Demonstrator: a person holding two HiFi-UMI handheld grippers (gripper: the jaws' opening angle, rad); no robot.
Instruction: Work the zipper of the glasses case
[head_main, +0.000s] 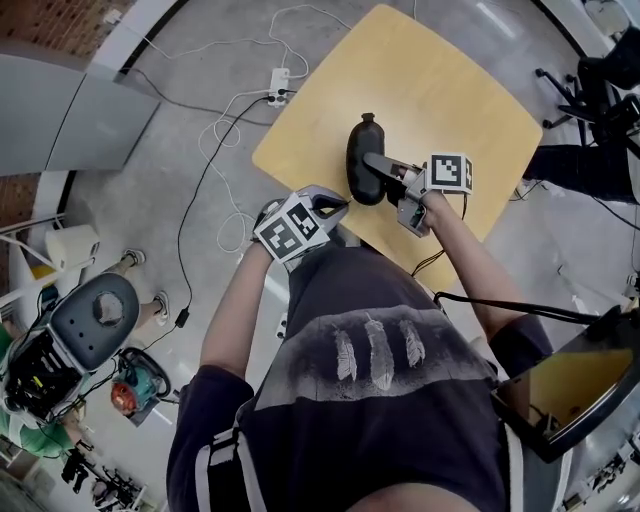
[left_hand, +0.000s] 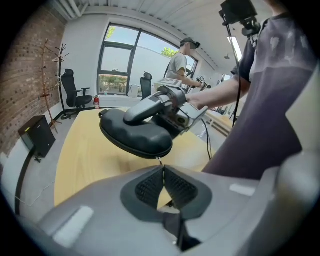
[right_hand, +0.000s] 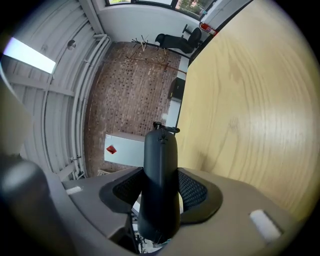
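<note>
Right gripper (right_hand: 160, 175) clamps the black glasses case (head_main: 362, 170) above the table (head_main: 440, 90) at one o'clock; left gripper (left_hand: 163, 167) pinches its zipper pull (left_hand: 159, 160). Tugging off-line could slip that thin pull free.

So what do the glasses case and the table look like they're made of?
Glasses case: looks like a semi-rigid moulded shell, black and matte, possibly fabric-covered foam; it holds its rounded shape and shows only soft sheen. Table: wood or wood-look laminate, smooth satin; fine grain lines run across its pale top.
</note>
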